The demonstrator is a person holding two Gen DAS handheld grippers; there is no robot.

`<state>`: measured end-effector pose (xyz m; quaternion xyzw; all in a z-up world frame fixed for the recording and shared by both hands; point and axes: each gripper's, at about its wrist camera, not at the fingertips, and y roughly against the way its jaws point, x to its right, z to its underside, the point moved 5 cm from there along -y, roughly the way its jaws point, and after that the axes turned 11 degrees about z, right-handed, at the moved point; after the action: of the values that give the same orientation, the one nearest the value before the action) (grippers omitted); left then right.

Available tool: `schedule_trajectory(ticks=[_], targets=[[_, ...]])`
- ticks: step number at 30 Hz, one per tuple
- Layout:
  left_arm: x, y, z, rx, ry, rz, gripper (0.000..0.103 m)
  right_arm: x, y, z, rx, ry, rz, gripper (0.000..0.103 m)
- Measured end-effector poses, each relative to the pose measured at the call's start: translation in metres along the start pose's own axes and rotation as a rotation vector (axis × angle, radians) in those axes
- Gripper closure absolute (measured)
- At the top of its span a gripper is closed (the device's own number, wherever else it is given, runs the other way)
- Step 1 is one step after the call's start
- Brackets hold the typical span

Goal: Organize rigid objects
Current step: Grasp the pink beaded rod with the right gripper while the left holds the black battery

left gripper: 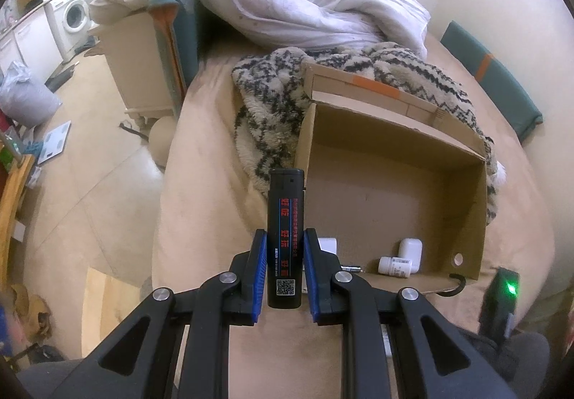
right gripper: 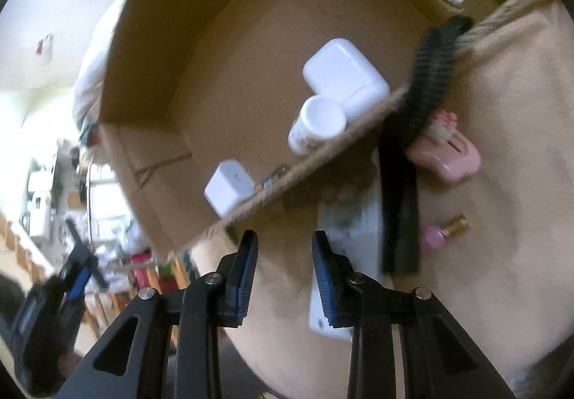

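The left gripper (left gripper: 285, 257) is clamping an upright black plastic lighter (left gripper: 286, 237) just in front of the open brown cardboard box (left gripper: 480, 205). The right gripper (right gripper: 285, 252) is pinched to its narrowest with nothing between its blue pads (right gripper: 247, 277), hovering just outside that box's near wall. Inside the box, 2 white plastic chargers (right gripper: 342, 74) and a small white pill bottle (right gripper: 315, 124) are lying against that near wall. Outside the box, a pink plastic hair clip (right gripper: 448, 155) is lying on the beige cover.

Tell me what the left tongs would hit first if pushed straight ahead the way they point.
Probably the box: the left tongs, shut on the lighter, aim at its near left wall, so the lighter's tip would likely meet cardboard first. Depth is unclear.
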<state>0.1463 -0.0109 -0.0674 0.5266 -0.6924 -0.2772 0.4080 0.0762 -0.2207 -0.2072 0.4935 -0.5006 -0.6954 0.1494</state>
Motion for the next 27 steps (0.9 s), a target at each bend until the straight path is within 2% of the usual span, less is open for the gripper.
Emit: schedule_trajectory(ticks=[2,3,4,6,7,10,12,15,17,23,27], targets=[[0.0,0.0,0.0,-0.002,0.006,0.0,0.085,0.006,0.014,0.002,0.035,0.05,0.051,0.069],[0.0,-0.001,0.0,-0.004,0.011,0.0,0.085,0.008,0.02,0.001,0.065,0.086,0.102,0.055],[0.0,-0.001,0.0,-0.005,0.015,0.002,0.085,0.008,0.028,-0.001,0.11,0.136,0.179,0.029],[0.0,-0.002,0.001,-0.008,0.024,0.007,0.085,0.007,0.039,0.001,0.214,0.244,0.327,0.011],[0.001,-0.002,0.001,-0.009,0.023,0.009,0.085,0.002,0.04,0.004,0.246,0.299,0.377,0.009],[0.001,-0.001,0.002,-0.007,0.016,0.009,0.085,-0.01,0.028,0.012,0.252,0.409,0.485,0.0],[0.0,-0.001,0.003,-0.007,0.015,0.006,0.085,-0.02,0.016,0.016,0.26,0.448,0.533,0.0],[-0.004,-0.001,0.003,-0.009,0.027,0.005,0.085,-0.03,0.003,0.015,0.289,0.44,0.588,0.0],[-0.006,0.0,0.003,-0.009,0.036,0.007,0.085,-0.04,-0.008,0.011,0.321,0.435,0.666,0.0],[-0.012,0.003,0.0,0.001,0.063,0.017,0.085,-0.061,-0.041,0.006,0.386,0.504,0.819,0.0],[-0.013,0.004,-0.002,0.002,0.07,0.028,0.085,-0.064,-0.054,0.0,0.4,0.482,0.852,0.0]])
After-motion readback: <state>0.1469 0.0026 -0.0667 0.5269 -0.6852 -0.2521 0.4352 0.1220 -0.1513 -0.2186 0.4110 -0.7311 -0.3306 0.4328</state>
